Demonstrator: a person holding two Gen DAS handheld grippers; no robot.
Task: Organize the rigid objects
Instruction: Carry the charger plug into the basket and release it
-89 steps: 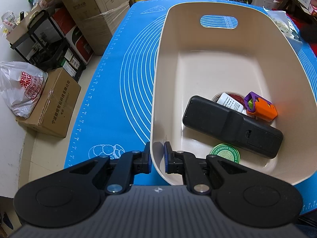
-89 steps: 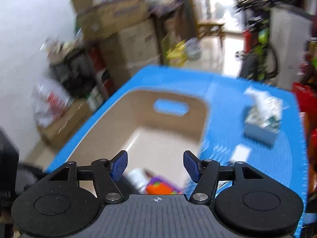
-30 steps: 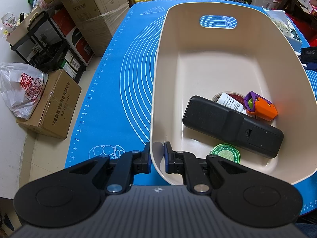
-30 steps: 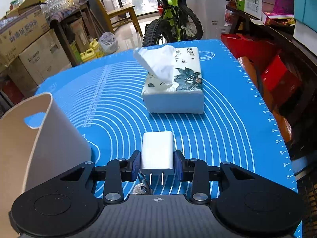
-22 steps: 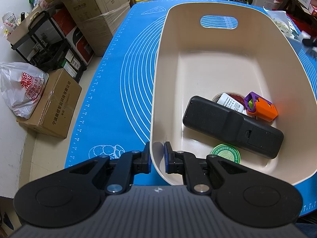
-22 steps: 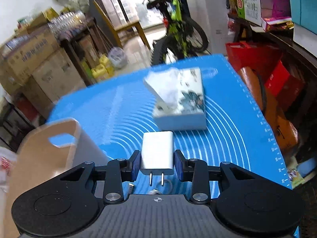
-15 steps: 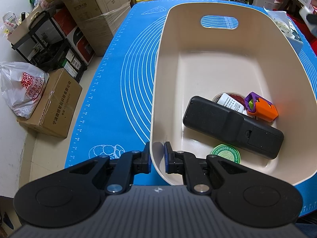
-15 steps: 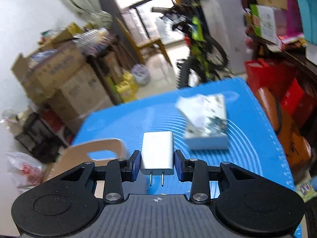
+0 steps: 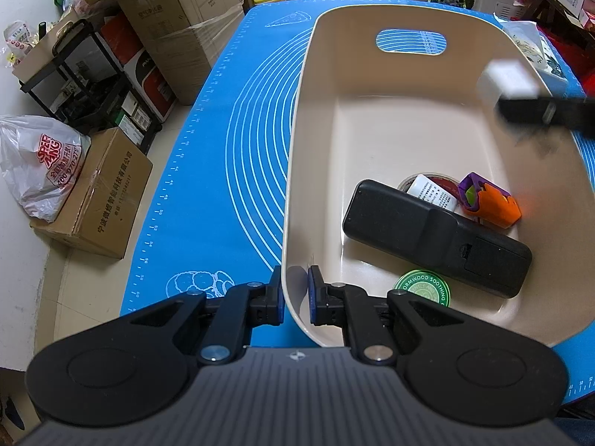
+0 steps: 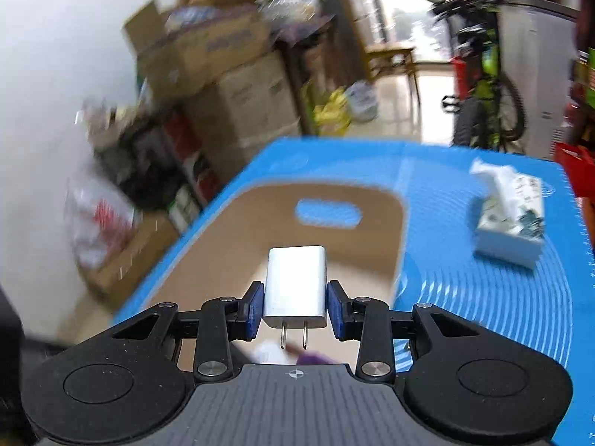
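Your right gripper [image 10: 295, 310] clamps the white charger [image 10: 296, 284] above the bin [image 9: 297, 171], whose near-left rim your left gripper [image 9: 295, 299] pinches; releasing high risks it bouncing off the remote [image 9: 435, 236].

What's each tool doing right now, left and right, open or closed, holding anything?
Left tool: closed on the near rim of the beige bin.
Right tool: closed on the white charger plug, above the bin.
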